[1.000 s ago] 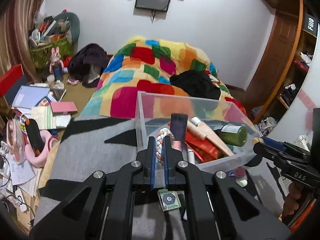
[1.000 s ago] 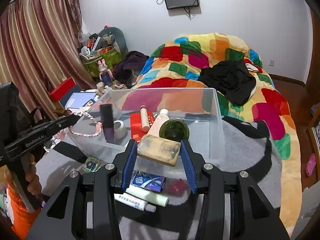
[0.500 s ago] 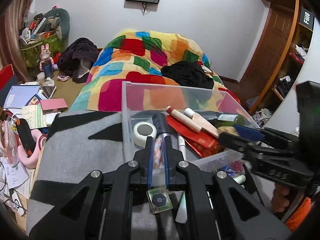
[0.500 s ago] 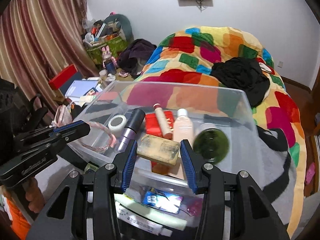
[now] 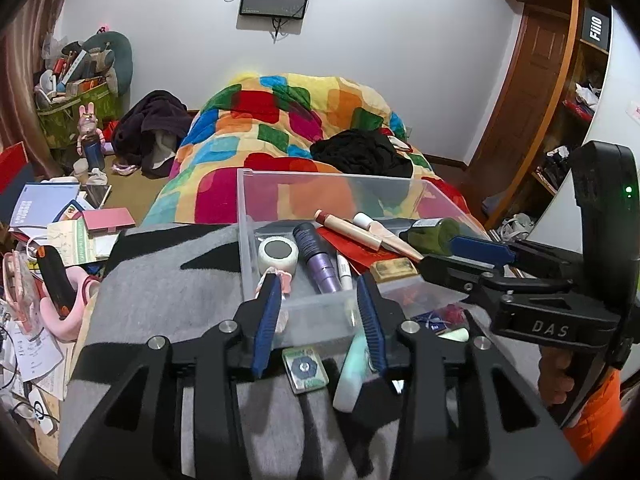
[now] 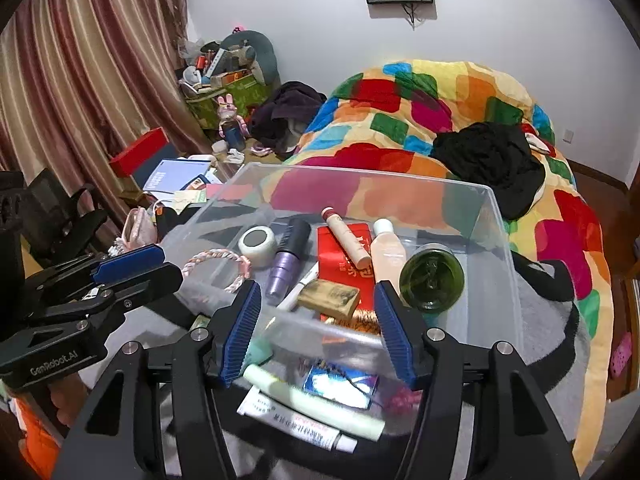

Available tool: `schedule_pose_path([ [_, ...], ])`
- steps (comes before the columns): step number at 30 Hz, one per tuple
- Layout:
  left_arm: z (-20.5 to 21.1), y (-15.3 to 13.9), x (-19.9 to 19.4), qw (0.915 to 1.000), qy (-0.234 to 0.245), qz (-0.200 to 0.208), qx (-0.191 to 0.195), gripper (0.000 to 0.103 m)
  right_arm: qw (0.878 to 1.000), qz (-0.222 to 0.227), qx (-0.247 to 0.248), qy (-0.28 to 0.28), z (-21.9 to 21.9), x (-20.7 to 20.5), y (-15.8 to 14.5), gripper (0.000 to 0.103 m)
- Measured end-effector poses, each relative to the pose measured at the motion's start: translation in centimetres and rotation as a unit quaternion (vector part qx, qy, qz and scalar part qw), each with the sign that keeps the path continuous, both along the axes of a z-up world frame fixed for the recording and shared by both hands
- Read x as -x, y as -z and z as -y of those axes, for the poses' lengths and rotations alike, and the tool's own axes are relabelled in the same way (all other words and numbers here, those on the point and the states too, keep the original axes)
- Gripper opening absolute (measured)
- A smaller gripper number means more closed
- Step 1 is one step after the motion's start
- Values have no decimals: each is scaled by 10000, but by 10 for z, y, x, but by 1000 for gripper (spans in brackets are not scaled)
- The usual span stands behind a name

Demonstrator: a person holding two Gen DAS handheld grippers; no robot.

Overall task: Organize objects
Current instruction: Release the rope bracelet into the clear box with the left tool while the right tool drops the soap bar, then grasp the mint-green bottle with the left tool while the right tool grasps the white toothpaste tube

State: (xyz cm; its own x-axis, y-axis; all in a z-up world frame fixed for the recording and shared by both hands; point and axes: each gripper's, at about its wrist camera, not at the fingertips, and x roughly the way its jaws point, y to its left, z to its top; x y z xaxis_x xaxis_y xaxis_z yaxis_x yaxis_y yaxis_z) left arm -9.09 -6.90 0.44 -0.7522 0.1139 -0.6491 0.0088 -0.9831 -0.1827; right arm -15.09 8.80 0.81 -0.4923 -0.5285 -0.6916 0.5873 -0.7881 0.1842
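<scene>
A clear plastic box [image 5: 328,184] stands on a grey blanket. My left gripper [image 5: 318,320] hangs over its near wall, jaws opening. A pink-and-white braided rope ring [image 5: 280,280] rests by the left pad at the box's near left corner, and nothing presses on it. My right gripper [image 6: 316,328] is also opening above the box [image 6: 360,178]. The tan soap bar [image 6: 328,298] lies loose on the box floor between its fingers. From the right wrist, the rope ring [image 6: 218,264] and the left gripper [image 6: 128,268] show on the left.
In the box lie a tape roll [image 5: 278,254], a purple tube [image 5: 316,256], a red packet [image 6: 344,252], a pink bottle [image 6: 386,250] and a green bottle [image 6: 432,280]. Before it lie a square packet [image 5: 305,368], a mint tube [image 5: 352,372], a white tube [image 6: 296,424] and a blue packet [image 6: 340,384].
Both grippers moved forward over the box. The left jaws opened off the rope ring. The right jaws widened and the soap bar dropped onto the box floor.
</scene>
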Motion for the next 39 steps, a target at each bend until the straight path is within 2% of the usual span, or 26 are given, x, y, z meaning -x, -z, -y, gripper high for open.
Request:
schedule_pose_path([
  [5,-4,2,-13,9999,133,-1,14,50,9999,-43,93,-62,-13,-15,-4,58],
  [9,-14,12,-18,9993,333,150,73,50,9998,-136,-56,-159,-20,-30,0,61],
  [11,-20,19,-18,9987,435,246,103,50,9996,-117,-130,-206,-24,-36,7,61],
  [16,-38,40,-10,9961,682,529,199,50,9986,252,-336,-310,-29,-45,39,61],
  [17,-42,44,-7,9955,708,587,230,47,9981,332,-381,-346,-29,-45,45,60],
  [20,-49,53,2,9934,807,784,244,36,9981,283,-436,-342,-31,-46,51,55],
  [22,-50,56,3,9927,806,848,292,34,9979,310,-368,-429,-32,-46,51,44],
  [24,-51,56,2,9922,860,845,312,34,9970,424,-305,-564,-32,-46,53,38],
  [34,-50,57,-16,9923,836,806,422,33,9941,448,-476,-862,-20,-53,63,37],
  [37,-46,68,-24,9893,930,1082,292,26,9929,437,-512,-984,-20,-59,62,26],
  [39,-46,67,-33,9901,924,980,394,25,9912,482,-468,-1137,-24,-65,61,26],
])
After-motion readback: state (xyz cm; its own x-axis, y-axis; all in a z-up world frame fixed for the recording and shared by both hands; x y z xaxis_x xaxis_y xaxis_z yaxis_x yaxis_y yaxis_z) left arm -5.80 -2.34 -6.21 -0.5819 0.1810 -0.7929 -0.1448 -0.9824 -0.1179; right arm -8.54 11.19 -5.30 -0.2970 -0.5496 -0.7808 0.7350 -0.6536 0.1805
